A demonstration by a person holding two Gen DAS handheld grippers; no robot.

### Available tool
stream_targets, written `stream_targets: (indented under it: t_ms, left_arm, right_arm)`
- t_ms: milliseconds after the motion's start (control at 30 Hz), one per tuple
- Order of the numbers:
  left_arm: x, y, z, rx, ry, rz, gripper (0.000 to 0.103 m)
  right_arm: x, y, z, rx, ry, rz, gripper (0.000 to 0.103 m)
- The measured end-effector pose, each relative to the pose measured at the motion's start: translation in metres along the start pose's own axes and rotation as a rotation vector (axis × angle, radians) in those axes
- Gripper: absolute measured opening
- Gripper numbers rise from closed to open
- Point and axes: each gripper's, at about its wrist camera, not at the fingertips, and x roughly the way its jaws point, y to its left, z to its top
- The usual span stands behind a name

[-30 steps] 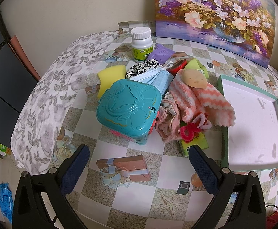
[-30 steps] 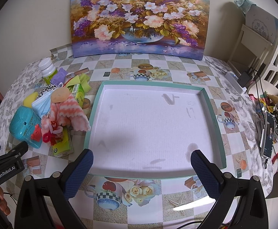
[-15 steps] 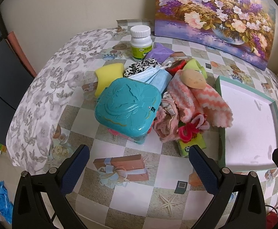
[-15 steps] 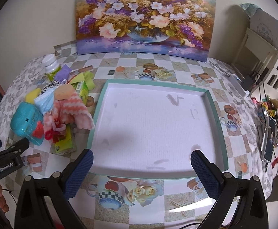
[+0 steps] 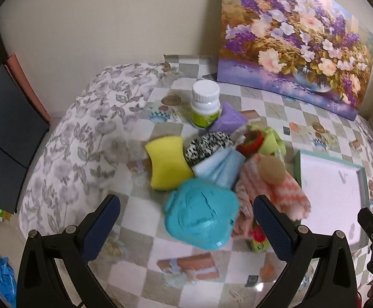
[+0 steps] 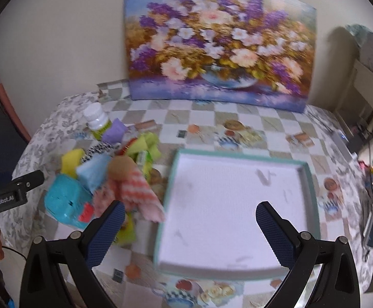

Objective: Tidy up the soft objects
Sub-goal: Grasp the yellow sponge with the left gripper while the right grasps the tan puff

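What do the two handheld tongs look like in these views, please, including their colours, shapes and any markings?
Both the left tongs and the right tongs have matte black angular frames with round silver screws. Each finger ends in a dark blue, finely textured pad. In the right wrist view, the left tool's black body carries white "GenRobot.AI" lettering. No sleeves or cables on the tools are visible.

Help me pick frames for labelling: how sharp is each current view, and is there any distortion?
Left wrist view: motion blur smears the teal case and the tablecloth; the painting is sharper. Right wrist view: blurred throughout, the tray edges soft. Both views: fisheye bending and dark corners.
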Motion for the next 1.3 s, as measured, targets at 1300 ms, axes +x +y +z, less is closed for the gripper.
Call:
stream_targets:
  t_ms: [1300]
  left_arm:
    - [0.162,0.058,0.075,-0.179,0.227,-0.104,0.103]
  right_arm:
    - [0.149,0.079,0.038,-0.108,0.272,0.162,0.07]
